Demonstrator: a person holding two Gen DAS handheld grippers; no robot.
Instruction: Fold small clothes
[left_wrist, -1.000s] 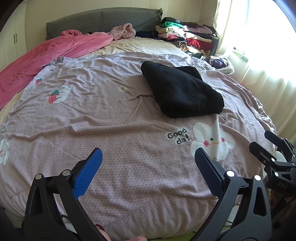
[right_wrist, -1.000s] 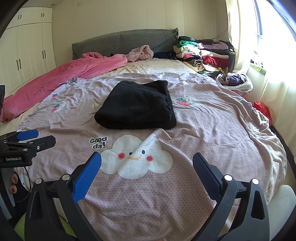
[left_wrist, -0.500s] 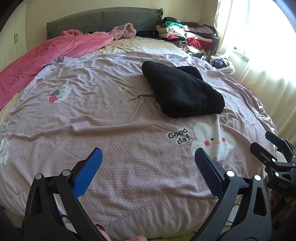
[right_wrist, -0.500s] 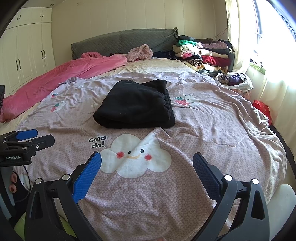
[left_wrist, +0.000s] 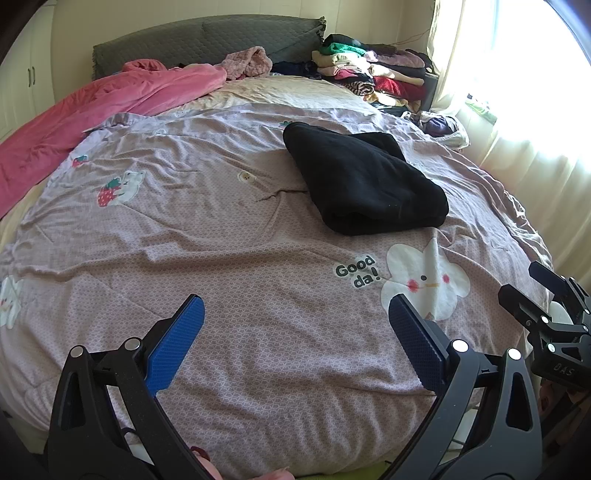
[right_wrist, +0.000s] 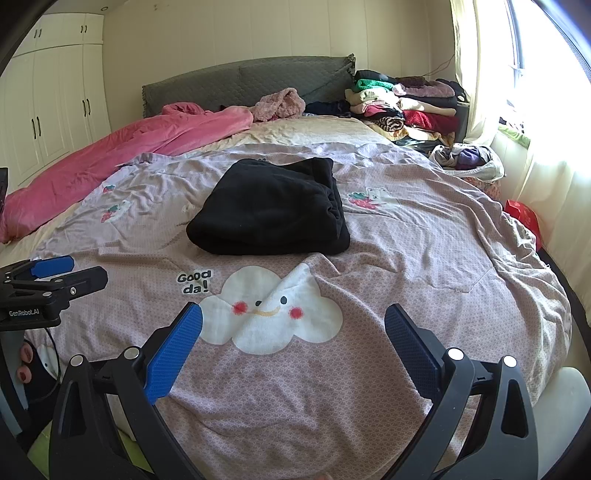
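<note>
A black garment (left_wrist: 365, 184) (right_wrist: 273, 210) lies folded in a thick bundle on the lilac bed cover (left_wrist: 207, 236) (right_wrist: 406, 258), just beyond a white cloud print. My left gripper (left_wrist: 295, 314) hovers open over the near edge of the bed, well short of the bundle, with nothing between its blue pads. My right gripper (right_wrist: 293, 321) is also open and empty, above the cloud print, short of the bundle. Each gripper shows at the other view's edge: the right gripper (left_wrist: 532, 291) and the left gripper (right_wrist: 70, 271).
A pink blanket (left_wrist: 92, 110) (right_wrist: 110, 155) runs along the left side. A stack of folded clothes (left_wrist: 373, 74) (right_wrist: 402, 103) sits by the grey headboard (right_wrist: 251, 81). A basket of laundry (right_wrist: 469, 160) and a red bag (right_wrist: 524, 218) stand by the curtained window.
Both views have shifted very slightly; the black bundle and both open grippers stay as they were.
</note>
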